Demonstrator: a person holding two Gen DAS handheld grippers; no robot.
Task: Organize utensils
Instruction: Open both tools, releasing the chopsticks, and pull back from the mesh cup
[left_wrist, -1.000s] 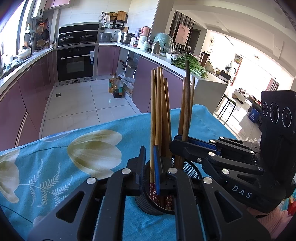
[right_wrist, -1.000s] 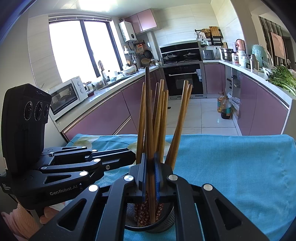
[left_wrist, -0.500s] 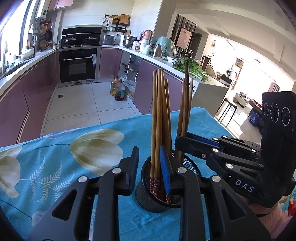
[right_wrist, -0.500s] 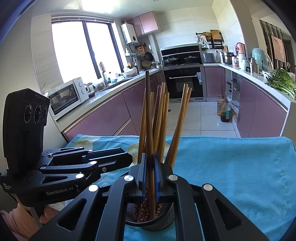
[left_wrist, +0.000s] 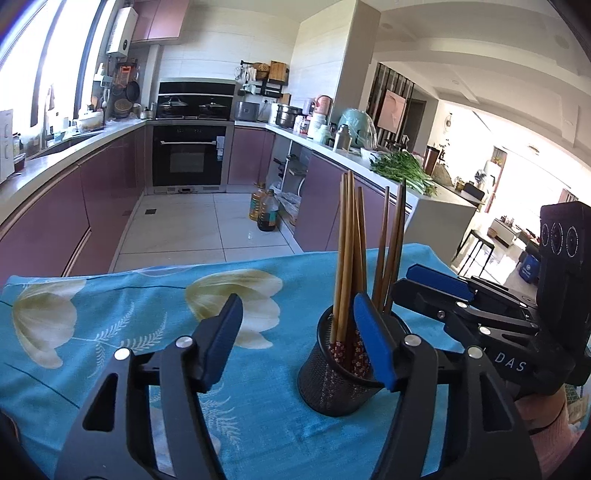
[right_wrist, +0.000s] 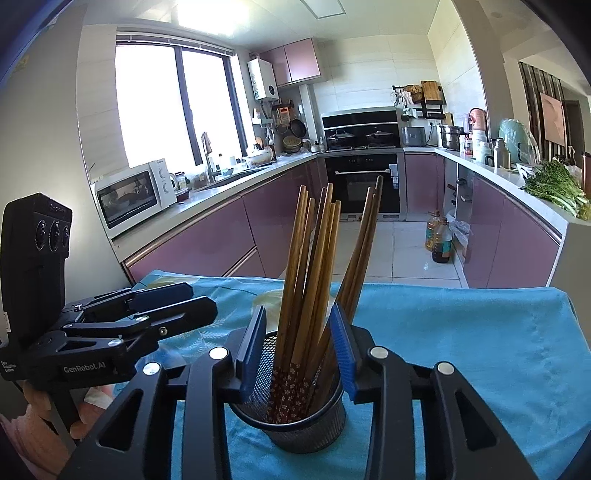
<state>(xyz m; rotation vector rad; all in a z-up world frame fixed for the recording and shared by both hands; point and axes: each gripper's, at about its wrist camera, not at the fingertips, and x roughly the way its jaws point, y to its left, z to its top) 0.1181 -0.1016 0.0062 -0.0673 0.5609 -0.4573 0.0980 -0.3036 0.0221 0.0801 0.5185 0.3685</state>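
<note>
A black mesh cup (left_wrist: 328, 380) (right_wrist: 295, 424) stands on the blue flowered cloth (left_wrist: 147, 314) and holds several brown chopsticks (left_wrist: 347, 258) (right_wrist: 314, 258) upright. My left gripper (left_wrist: 297, 306) is opening, just left of the cup. Only cloth shows between its blue pads, and its right pad overlaps the cup's rim. My right gripper (right_wrist: 298, 314) is also opening, its pads either side of the chopstick bundle above the cup and clear of it. Each gripper shows in the other's view: the right gripper (left_wrist: 410, 282) behind the cup, the left gripper (right_wrist: 201, 299) at the left.
The cloth-covered table ends just beyond the cup, with tiled kitchen floor (left_wrist: 207, 229) past it. Purple cabinets (right_wrist: 229, 236) line both sides, and oil bottles (left_wrist: 264, 214) stand on the floor. A person's hand in a pink sleeve (left_wrist: 550, 435) holds the right gripper.
Both grippers were shut on chopsticks in the cup and have let go; their jaws now stand apart. The left gripper has pulled away leftward, so the cup sits to its right.
</note>
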